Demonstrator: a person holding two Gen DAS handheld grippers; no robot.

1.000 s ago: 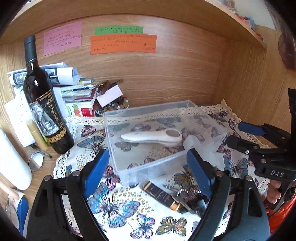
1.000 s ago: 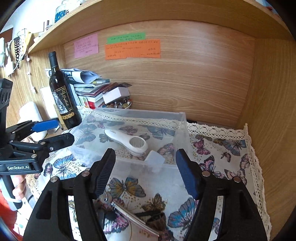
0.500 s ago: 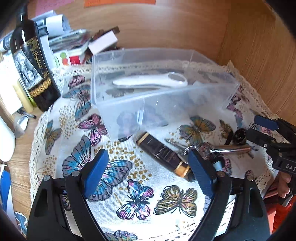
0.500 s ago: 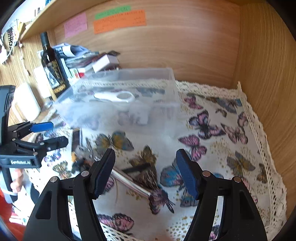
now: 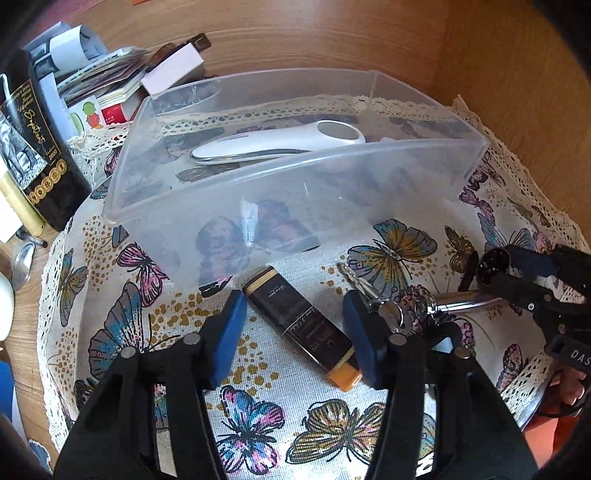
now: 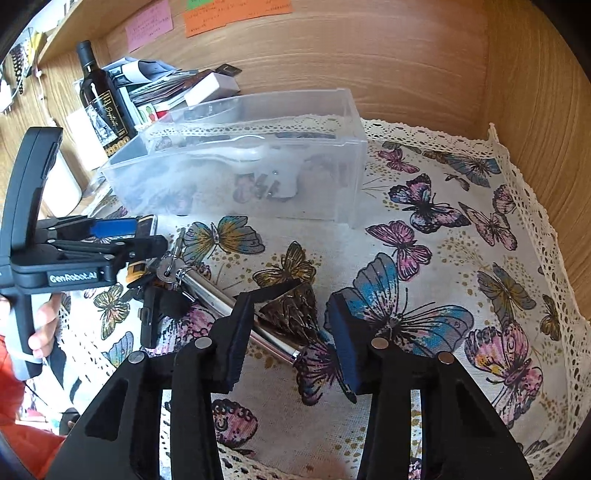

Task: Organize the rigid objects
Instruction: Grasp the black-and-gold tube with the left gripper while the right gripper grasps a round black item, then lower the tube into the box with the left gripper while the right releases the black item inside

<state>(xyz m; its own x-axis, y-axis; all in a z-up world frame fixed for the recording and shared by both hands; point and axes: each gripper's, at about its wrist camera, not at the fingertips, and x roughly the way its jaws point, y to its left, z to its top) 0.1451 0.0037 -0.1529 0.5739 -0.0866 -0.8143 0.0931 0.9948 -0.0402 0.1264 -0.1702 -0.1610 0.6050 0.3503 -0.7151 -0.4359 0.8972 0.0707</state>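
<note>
A clear plastic bin (image 5: pixel 258 192) stands on the butterfly cloth and holds a white handheld device (image 5: pixel 280 144); the bin also shows in the right wrist view (image 6: pixel 240 173). My left gripper (image 5: pixel 295 332) is open, its fingers on either side of a black tube with an orange cap (image 5: pixel 306 325). Keys (image 5: pixel 373 299) and a chrome cylinder (image 5: pixel 461 299) lie just to its right. My right gripper (image 6: pixel 288 332) is open, low over a dark ornate cone-shaped piece (image 6: pixel 291 306) and the chrome cylinder (image 6: pixel 221 299).
A wine bottle (image 5: pixel 33 147) and a stack of books and papers (image 5: pixel 110 81) stand left of the bin. Wooden walls close the back and right. Sticky notes (image 6: pixel 236 14) hang on the back wall. The cloth (image 6: pixel 461 258) lies right of the bin.
Both grippers have tilted down and lowered from above the bin to the items in front of it. The left gripper now straddles the black tube; the right is over the cone piece.
</note>
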